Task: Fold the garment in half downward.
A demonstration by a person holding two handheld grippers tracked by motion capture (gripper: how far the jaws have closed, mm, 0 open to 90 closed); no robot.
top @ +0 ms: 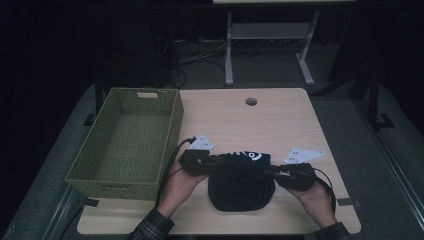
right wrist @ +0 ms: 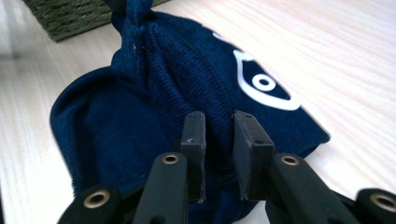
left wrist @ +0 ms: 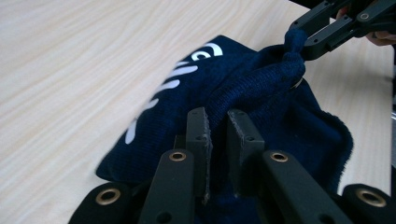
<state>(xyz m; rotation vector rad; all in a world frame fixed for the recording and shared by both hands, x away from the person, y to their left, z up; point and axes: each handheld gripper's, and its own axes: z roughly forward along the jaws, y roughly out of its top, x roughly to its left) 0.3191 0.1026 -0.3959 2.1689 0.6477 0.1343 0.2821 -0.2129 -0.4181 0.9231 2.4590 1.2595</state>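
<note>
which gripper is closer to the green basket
Left. The left gripper sits just beside the near right corner of the basket, clamped on the left end of the navy cloth. The right gripper grips the cloth's far end, with the cloth between it and the basket.

desk (top: 280, 120): pale wood, round hole (top: 251, 101) near far edge | basket (top: 172, 125): green woven, on the desk's left side, overhanging left edge | second table's legs (top: 229, 50): beyond, on the floor | cables (top: 200, 57): on the floor by those legs
</note>
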